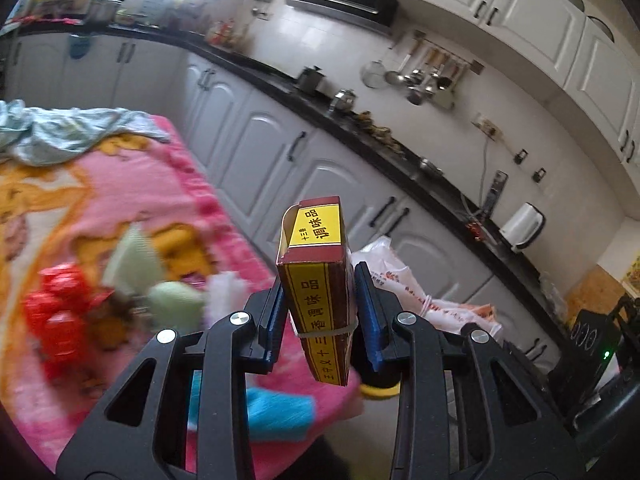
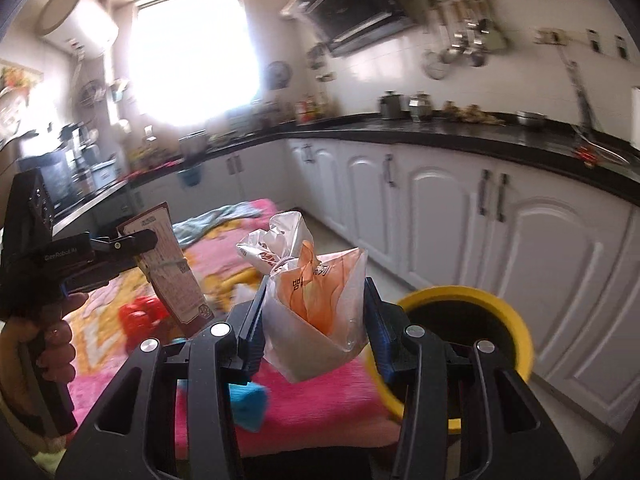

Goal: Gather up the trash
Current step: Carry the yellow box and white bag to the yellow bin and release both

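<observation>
We've got the seasoning box (image 1: 316, 280) pinched in our left gripper (image 1: 320, 312), plastic bag (image 2: 316, 300) clamped in the right gripper (image 2: 314, 320); yellow-rimmed bin (image 2: 516, 320) just beside the bag, so keep both grips firm until over its mouth.

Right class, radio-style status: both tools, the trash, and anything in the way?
Left tool shut on seasoning box. Right tool shut on plastic bag. Yellow-rimmed bin beside right tool. Nothing blocking.

Red-yellow box (image 1: 320, 280): yellow top label "调味品", small "十三香" beside; side strip "调味品", further characters partly legible. Left gripper (image 2: 132, 245) body: white brand text, blurred. Plastic bag (image 2: 316, 300): orange print, unreadable.
</observation>
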Action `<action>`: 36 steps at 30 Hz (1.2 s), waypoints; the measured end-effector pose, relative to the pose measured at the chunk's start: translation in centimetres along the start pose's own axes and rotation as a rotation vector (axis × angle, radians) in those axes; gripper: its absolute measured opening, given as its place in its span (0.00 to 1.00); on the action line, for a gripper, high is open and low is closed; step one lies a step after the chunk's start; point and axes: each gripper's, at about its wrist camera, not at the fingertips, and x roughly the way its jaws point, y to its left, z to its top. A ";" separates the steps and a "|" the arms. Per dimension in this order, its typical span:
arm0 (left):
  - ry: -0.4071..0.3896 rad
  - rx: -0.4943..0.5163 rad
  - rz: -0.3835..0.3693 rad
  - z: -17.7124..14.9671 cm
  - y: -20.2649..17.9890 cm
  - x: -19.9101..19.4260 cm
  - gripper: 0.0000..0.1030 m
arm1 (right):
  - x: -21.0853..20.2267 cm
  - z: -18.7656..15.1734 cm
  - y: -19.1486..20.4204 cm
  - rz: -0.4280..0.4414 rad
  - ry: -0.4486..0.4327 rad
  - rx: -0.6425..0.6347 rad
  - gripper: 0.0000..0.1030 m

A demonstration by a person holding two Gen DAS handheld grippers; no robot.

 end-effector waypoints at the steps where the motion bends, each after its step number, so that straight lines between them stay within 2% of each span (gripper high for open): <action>1: 0.002 0.006 -0.008 -0.1 -0.6 0.8 0.25 | -0.2 0.0 -1.1 -0.024 -0.003 0.018 0.40; 8: 0.036 0.053 -0.068 -1.1 -5.3 7.0 0.24 | -0.8 -1.6 -7.3 -0.183 0.013 0.090 0.40; 13: 0.066 0.096 -0.079 -2.2 -7.8 11.4 0.24 | 0.0 -3.2 -10.5 -0.238 0.055 0.141 0.41; 21: 0.157 0.107 -0.053 -4.8 -9.1 17.7 0.24 | 1.7 -4.9 -13.5 -0.279 0.085 0.201 0.42; 23: 0.167 0.109 -0.042 -5.1 -9.1 18.7 0.24 | 2.3 -5.2 -13.9 -0.286 0.092 0.209 0.45; 24: 0.170 0.105 -0.039 -5.3 -9.0 19.2 0.24 | 2.6 -4.8 -14.1 -0.288 0.093 0.216 0.51; 26: 0.175 0.095 -0.036 -5.5 -8.7 19.7 0.30 | 3.0 -4.9 -14.7 -0.287 0.090 0.239 0.56; 27: 0.176 0.090 -0.030 -5.6 -8.4 19.9 0.41 | 3.2 -5.0 -14.9 -0.285 0.091 0.249 0.57; 28: 0.179 0.084 -0.028 -5.6 -8.2 19.9 0.47 | 3.3 -5.0 -15.1 -0.287 0.092 0.255 0.58; 32: 0.178 0.080 -0.011 -5.4 -7.2 19.0 0.55 | 2.9 -4.6 -14.3 -0.295 0.080 0.235 0.64; 34: 0.171 0.079 0.001 -5.1 -6.7 18.3 0.65 | 2.6 -4.5 -13.6 -0.294 0.072 0.221 0.66; 36: 0.161 0.073 0.014 -4.7 -6.1 17.3 0.68 | 2.3 -4.3 -12.9 -0.285 0.061 0.208 0.68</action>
